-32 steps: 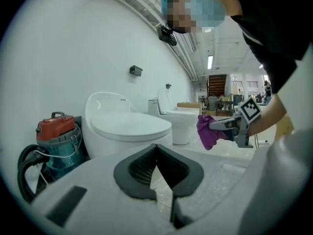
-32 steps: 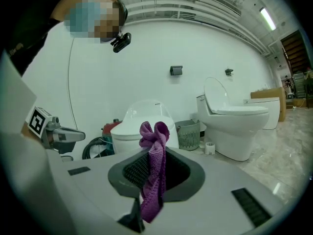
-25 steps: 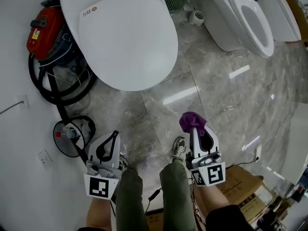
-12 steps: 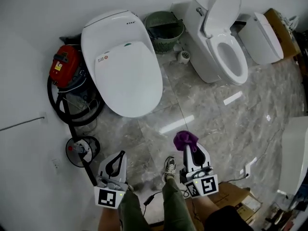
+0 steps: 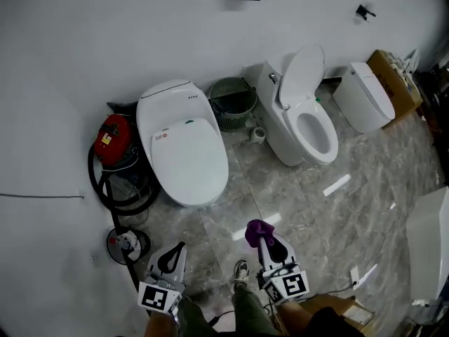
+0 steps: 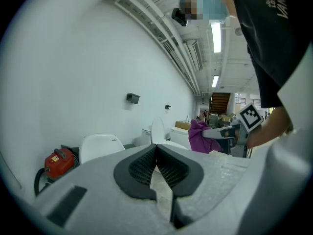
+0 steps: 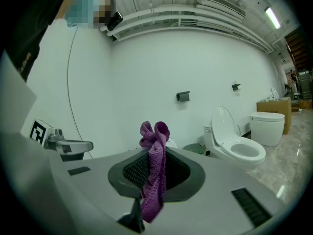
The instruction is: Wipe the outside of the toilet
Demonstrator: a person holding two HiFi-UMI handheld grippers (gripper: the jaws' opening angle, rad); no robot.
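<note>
Down at the bottom of the head view, both tools sit close to the person's legs, well apart from any toilet. The right gripper [image 5: 261,239] has its fingers clamped on a purple cloth [image 5: 256,229]. The right gripper view shows the cloth [image 7: 154,165] pinched approx. mid-length, w/ a bunched tuft sticking up past the tips and a tail hanging below. The left gripper [image 5: 177,248] carries nothing: in its own view the fingers [image 6: 142,165] are pressed together w/ no item btw. them. Three toilets stand along the wall: a closed-lid toilet [image 5: 184,153] nearest, an open-lid toilet [image 5: 303,121] beyond a green basket [image 5: 233,102], and a third toilet [image 5: 363,98] further right. Can't tell which one is meant for wiping. The cloth looks light, soft, limp knit, so it'll prob. fold and drag rather than press flat. The tuft ahead of the tips should serve as the working pad, and the hold seems OK as is. The toilet shells look hard, glossy and prob. slick, and are likely fixed, so they need no hold, just steady pressure along the outer curves.
</note>
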